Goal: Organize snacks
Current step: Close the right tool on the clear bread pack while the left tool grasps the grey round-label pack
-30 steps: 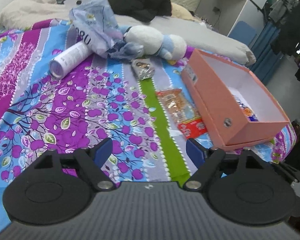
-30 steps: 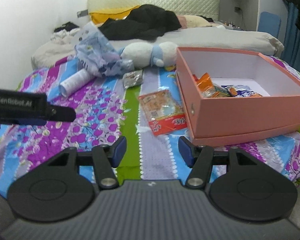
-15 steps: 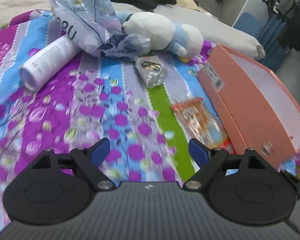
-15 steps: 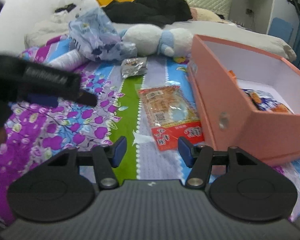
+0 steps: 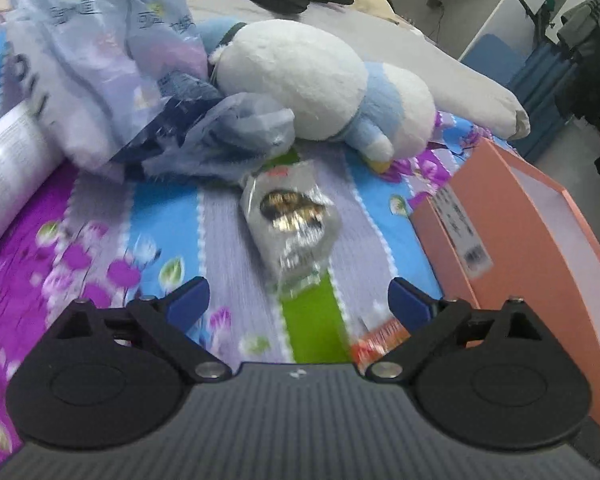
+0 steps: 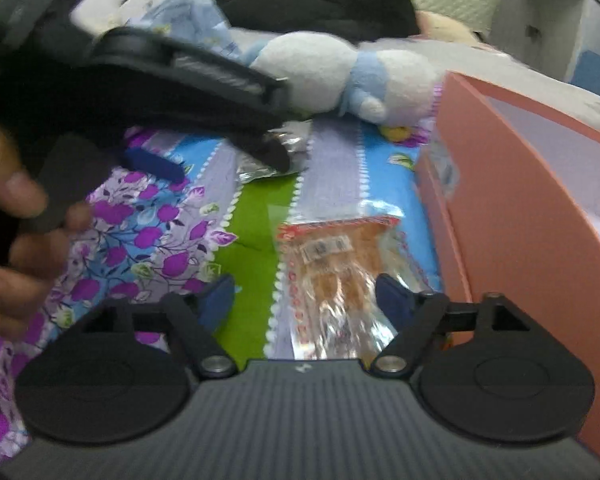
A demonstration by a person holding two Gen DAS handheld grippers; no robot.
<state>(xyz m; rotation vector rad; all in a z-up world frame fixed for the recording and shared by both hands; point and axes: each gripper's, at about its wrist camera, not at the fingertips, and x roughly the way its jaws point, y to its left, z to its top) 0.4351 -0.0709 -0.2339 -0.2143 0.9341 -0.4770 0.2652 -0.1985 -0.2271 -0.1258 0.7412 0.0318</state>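
The left gripper (image 5: pixel 298 300) hangs low over the flowered bedspread (image 5: pixel 100 264) with its jaws spread wide and nothing between them. Just ahead of its fingertips lies a small silver snack packet (image 5: pixel 294 220), flat on the cover. Beyond that packet sit a crumpled blue plastic bag (image 5: pixel 112 60) and a white-and-blue plush toy (image 5: pixel 312 80); off to the tool's left a white tube (image 5: pixel 4 164) lies on its side. To its right stands the pink box (image 5: pixel 540 248).

The right gripper (image 6: pixel 304 300) is also wide open and empty. An orange snack packet (image 6: pixel 336 256) lies between and just ahead of its fingers, right beside the pink box wall. The left tool crosses the upper left of the right wrist view, blurred.
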